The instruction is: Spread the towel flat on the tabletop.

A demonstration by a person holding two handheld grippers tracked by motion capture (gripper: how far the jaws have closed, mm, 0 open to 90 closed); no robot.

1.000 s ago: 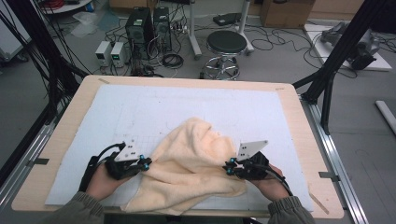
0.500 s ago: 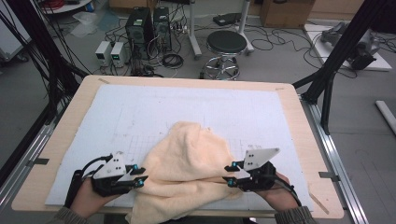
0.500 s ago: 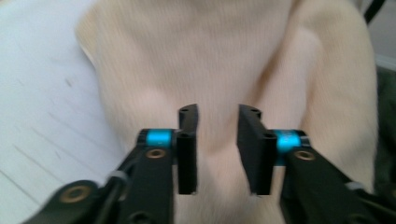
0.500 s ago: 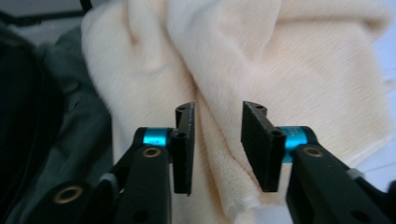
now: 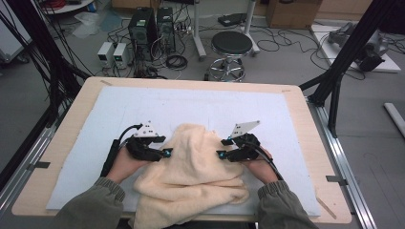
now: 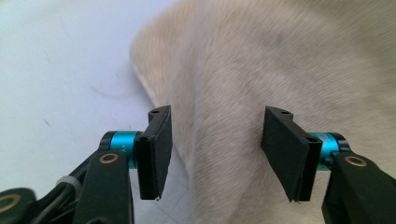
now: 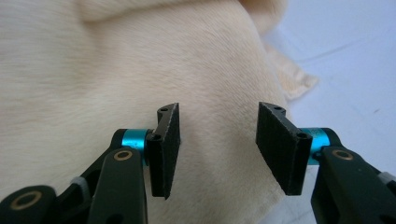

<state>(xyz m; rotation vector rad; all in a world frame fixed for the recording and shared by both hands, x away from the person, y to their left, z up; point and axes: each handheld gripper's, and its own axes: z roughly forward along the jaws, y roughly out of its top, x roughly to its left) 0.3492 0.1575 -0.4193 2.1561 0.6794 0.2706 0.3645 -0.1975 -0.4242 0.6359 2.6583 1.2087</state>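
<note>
Lying bunched in soft folds on the near half of the table, the cream towel (image 5: 196,176) spreads from a raised hump in the middle down to the near edge, where one fold hangs slightly over the rim between the person's two sleeves. It rests on the white mat (image 5: 200,107) that covers most of the wooden table (image 5: 57,143). The left gripper (image 5: 167,153) sits just beside the towel's left flank, held low over the mat, and its jaws have just been opening; in the left gripper view the left gripper (image 6: 215,154) stands with its black pads well apart, the fuzzy cloth lying beneath and between them without either pad pressing on it, the bare mat showing off to one side. The right gripper (image 5: 220,153) sits just beside the towel's right flank, level with the other, and its jaws too have just been opening; in the right gripper view the right gripper (image 7: 217,149) has its pads spread, the towel (image 7: 116,70) showing in the gap beyond them but not pinched, and a thin hemmed corner lies on the mat farther off. Both hands come in from the near edge in olive-green sleeves. Beyond the table stand a round black stool (image 5: 231,44), two dark computer towers (image 5: 153,26) and loose cables on the grey floor.
</note>
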